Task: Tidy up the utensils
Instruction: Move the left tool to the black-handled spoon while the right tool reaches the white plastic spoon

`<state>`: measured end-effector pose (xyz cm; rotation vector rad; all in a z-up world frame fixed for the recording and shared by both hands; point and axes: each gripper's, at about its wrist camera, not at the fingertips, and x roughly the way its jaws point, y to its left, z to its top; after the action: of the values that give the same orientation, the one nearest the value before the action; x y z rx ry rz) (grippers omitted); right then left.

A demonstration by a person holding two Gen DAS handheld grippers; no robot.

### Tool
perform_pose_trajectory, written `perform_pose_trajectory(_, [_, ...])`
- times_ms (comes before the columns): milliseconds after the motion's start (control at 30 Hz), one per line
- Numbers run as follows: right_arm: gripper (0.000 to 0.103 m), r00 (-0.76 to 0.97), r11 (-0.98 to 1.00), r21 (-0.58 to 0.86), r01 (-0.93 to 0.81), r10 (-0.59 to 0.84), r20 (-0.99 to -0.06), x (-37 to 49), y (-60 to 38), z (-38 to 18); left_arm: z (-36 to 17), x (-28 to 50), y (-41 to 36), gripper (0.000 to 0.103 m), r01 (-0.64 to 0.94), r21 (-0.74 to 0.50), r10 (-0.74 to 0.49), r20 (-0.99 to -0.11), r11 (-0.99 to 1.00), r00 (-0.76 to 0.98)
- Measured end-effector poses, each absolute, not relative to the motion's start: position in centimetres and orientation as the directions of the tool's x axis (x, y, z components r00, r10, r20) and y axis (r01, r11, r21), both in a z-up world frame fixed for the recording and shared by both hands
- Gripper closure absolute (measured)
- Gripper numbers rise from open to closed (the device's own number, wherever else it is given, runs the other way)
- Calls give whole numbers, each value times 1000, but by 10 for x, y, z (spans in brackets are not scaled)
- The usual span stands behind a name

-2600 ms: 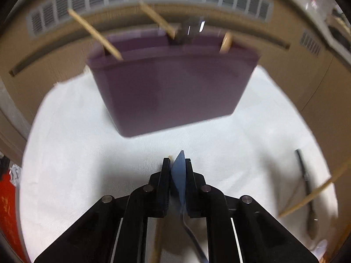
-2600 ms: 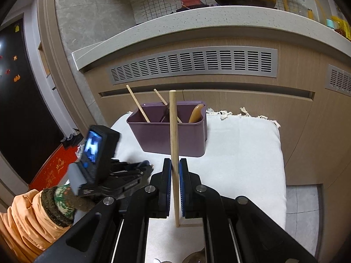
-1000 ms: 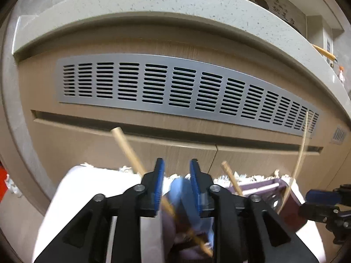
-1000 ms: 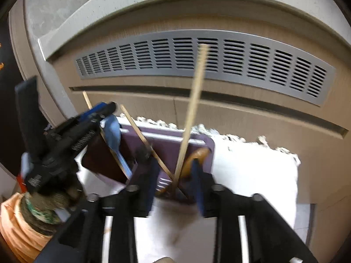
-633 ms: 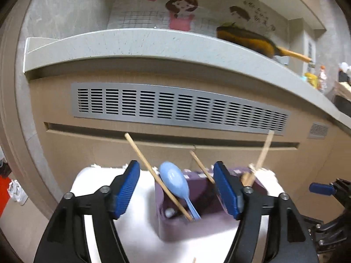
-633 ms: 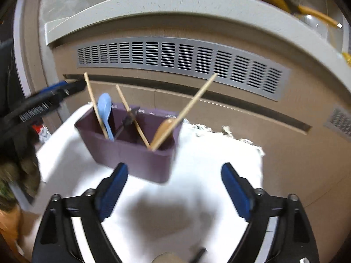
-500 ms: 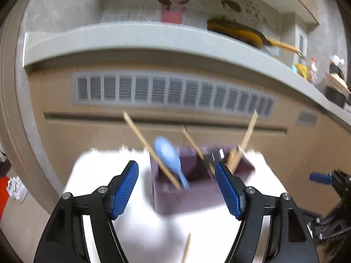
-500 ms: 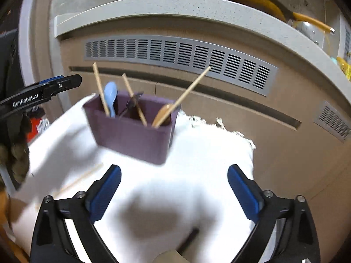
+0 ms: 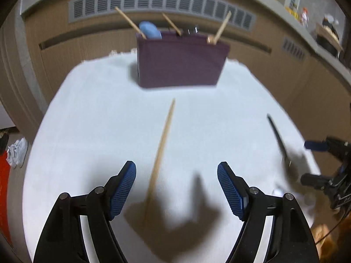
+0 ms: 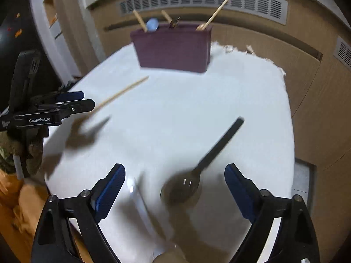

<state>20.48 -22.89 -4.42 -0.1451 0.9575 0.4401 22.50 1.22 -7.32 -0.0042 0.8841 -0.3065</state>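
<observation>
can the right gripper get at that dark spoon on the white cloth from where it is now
Probably yes. The dark spoon lies flat on the white cloth, its bowl between the spread fingers of the right gripper, with nothing over it. The jaws are closing slightly but remain clear of it.

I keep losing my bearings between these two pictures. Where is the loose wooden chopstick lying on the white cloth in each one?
Left wrist view: the chopstick runs up the middle, between the left gripper's open, still widening jaws.
Right wrist view: the chopstick lies at upper left, slanting toward the left gripper.
Shared landmark: the purple utensil box beyond its far tip.
</observation>
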Motion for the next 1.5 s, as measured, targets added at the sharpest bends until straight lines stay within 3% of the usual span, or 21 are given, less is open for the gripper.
perform_pose_trajectory(133, [12, 500, 911, 21, -411, 245, -831, 197, -226, -55, -77, 216, -2, 26, 281, -105, -257, -769, 954, 585])
perform_pose_trajectory(233, [12, 529, 933, 8, -360, 211, -822, 192, -239, -57, -69, 200, -34, 26, 414, -168, -391, -742, 894, 544])
perform_pose_trajectory(333, [12, 578, 954, -69, -291, 118, -807, 183, -256, -59, -73, 182, -85, 26, 568, -151, -468, -750, 809, 467])
perform_pose_trajectory(533, [12, 631, 978, -118, -173, 18, -775, 167, -295, -56, -83, 173, -159, 27, 687, -38, -425, -810, 725, 405])
perform_pose_trajectory(800, [12, 656, 997, -47, -60, 4, -755, 167, -334, -54, -89, 204, -185, 36, 602, -129, -402, -848, 788, 345])
perform_pose_trajectory(1000, [12, 650, 998, -21, -56, 21, -760, 165, -337, -59, -88, 208, -185, 69, 560, -111, -379, -840, 821, 388])
perform_pose_trajectory(1267, [12, 636, 995, -10, -96, 54, -770, 166, -326, -58, -72, 197, -164, 69, 553, -81, -395, -786, 829, 477])
perform_pose_trajectory(1500, [9, 605, 965, -2, -261, 162, -780, 161, -285, -56, -50, 196, -125, 69, 495, -86, -392, -732, 865, 558])
